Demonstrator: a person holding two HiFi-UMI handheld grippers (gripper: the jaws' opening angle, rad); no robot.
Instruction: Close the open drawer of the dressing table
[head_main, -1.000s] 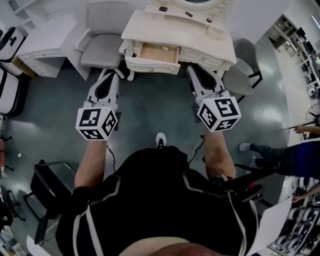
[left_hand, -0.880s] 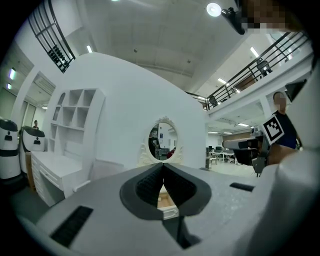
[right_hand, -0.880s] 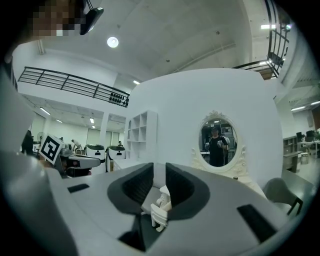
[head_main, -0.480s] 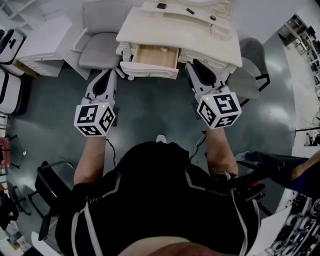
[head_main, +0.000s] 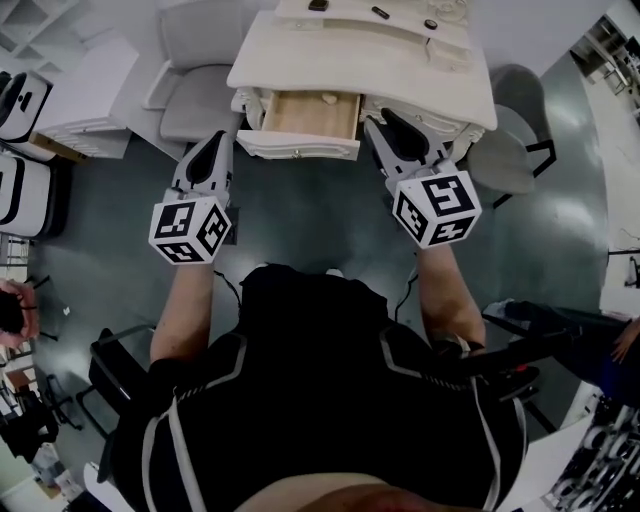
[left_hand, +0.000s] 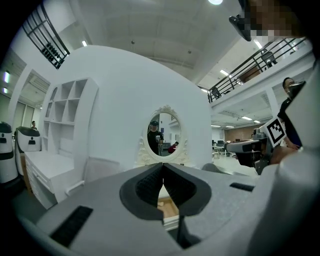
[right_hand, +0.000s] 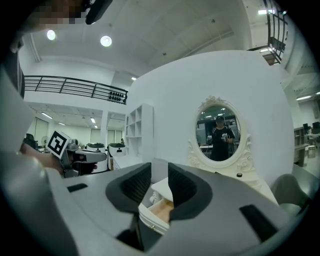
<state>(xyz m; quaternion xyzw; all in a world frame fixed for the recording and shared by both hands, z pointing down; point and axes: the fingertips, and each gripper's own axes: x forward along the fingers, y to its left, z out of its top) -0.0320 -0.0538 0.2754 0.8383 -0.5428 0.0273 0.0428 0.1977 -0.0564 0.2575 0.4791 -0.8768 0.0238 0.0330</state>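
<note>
Approach to the open drawer (head_main: 303, 118) of the dressing table (head_main: 420, 80). The drawer stood pulled out at the table's front, left of centre, with a small pale object (head_main: 326, 98) lying near its back. We held the left gripper (head_main: 217, 142) off the drawer's left corner, its jaws closed tip to tip on nothing. The right gripper (head_main: 386, 124) stood near the drawer's right corner. Its jaws had just been opening and stood moderately apart, with nothing between them; the drawer showed through the gap, farther off. Neither gripper touched the drawer front, as far as we could tell. We judged the main risk to be an off-centre push. Both grippers flanked the front and did not face it, so pressure at one corner could skew the drawer and jam it. The parted right jaws could also catch on the carved table edge. Only the head view showed both grippers beside the drawer, along with the grey chair (head_main: 195, 100) at the left. Only the gripper views showed the oval mirror (right_hand: 218, 132) and made the spacing of each pair of jaws plain.
</note>
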